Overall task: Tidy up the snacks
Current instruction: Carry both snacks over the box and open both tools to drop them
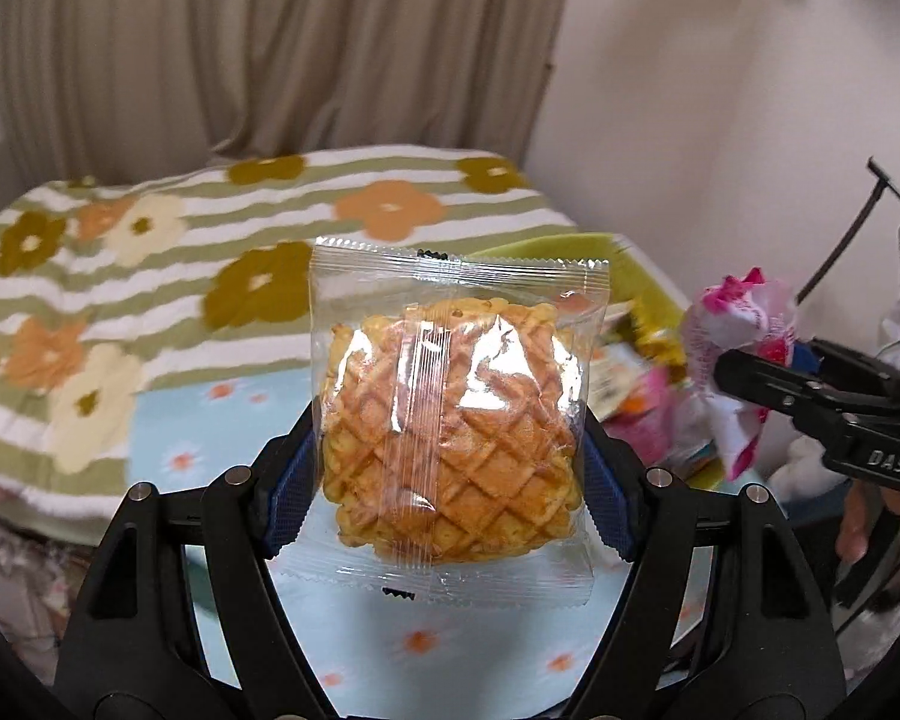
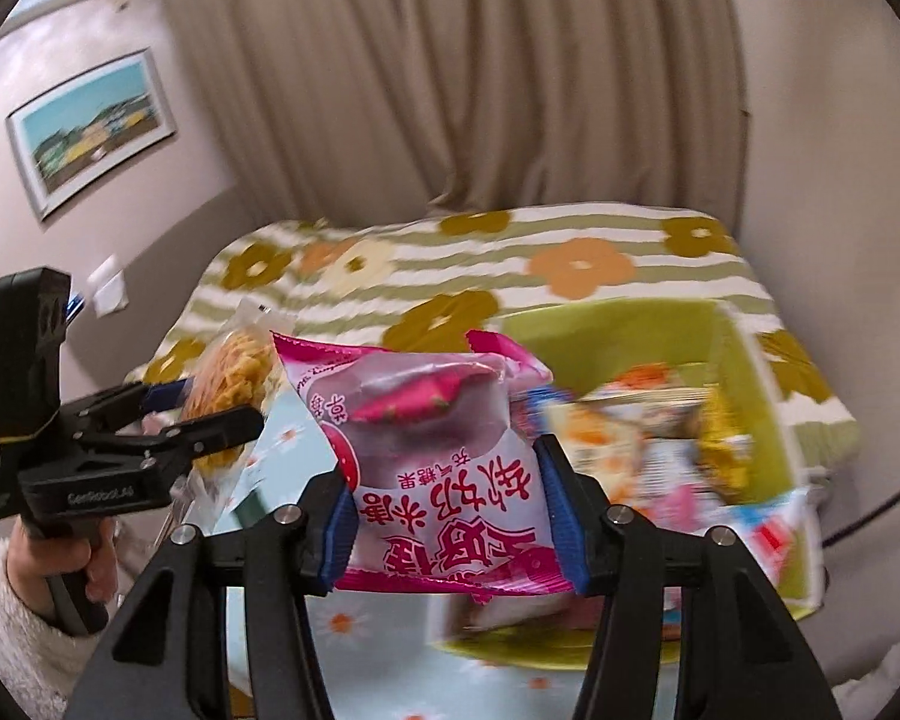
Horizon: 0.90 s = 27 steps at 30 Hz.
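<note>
1. Beige curtain and plain walls are seen behind a bed covered by a flower-striped blanket; a pale blue daisy-print cloth is spread below both grippers.
2. Left gripper is clamped on a clear-wrapped waffle cake, pinched at the pack's side edges between the blue pads, and held in the air above the blue cloth.
3. Right gripper is closed on a pink candy bag, squeezed across its lower half and held up just beside the green box.
4. Risk: the waffle wrapper is slick film and is held only at its sides, so a slip or rotation could be caused by a quick swing. The cake could be cracked if the squeeze is tightened.
5. Risk: the pink bag looks puffy and soft, so it could be squeezed out of the pads, or dropped short of the box if released early.
6. Risk: the two grippers are near each other, with the right one at the right edge of the left view. A crossing path could cause a knock between them.
7. Room: the box is open-topped but already crowded with blurred packets. Its near wall must be cleared, and free space appears mostly at the left inner side.
8. Room: open air is available above the bed. The wall stands close on the right, so less room is left there.
</note>
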Available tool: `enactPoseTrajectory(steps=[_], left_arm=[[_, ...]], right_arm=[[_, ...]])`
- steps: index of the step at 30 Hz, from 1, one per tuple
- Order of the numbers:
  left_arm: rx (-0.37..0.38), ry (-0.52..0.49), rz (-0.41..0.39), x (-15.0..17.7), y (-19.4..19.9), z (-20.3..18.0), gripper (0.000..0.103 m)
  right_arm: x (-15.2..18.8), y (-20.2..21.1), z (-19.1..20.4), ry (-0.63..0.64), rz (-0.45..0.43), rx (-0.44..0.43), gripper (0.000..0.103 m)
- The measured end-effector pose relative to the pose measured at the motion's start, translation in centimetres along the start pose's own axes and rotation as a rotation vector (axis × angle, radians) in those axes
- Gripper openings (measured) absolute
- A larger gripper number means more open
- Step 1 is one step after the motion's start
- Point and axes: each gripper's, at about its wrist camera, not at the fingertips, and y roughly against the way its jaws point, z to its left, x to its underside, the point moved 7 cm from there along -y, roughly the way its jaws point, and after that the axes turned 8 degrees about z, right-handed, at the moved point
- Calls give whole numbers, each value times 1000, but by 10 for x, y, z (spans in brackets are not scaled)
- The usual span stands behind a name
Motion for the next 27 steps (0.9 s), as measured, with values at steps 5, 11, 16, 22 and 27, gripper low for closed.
enactPoseTrajectory(steps=[5,11,16,22,27], left_arm=[[61,-28,54,-21,-48,-69,73],[76,-22,143,-17,-98,-120,73],[49,-18,189,-4,-123,-138,73],[-7,-28,211,-1,-125,-140,103],[3,-19,207,2,-112,-131,103]], right_arm=[[-9,13,-56,-54,-13,18,50],[-14,12,-105,-101,3,12,50],[-12,3,-123,-112,30,-16,50],[-13,-7,-137,-149,49,-56,50],[-12,-11,-141,-162,63,-57,50]])
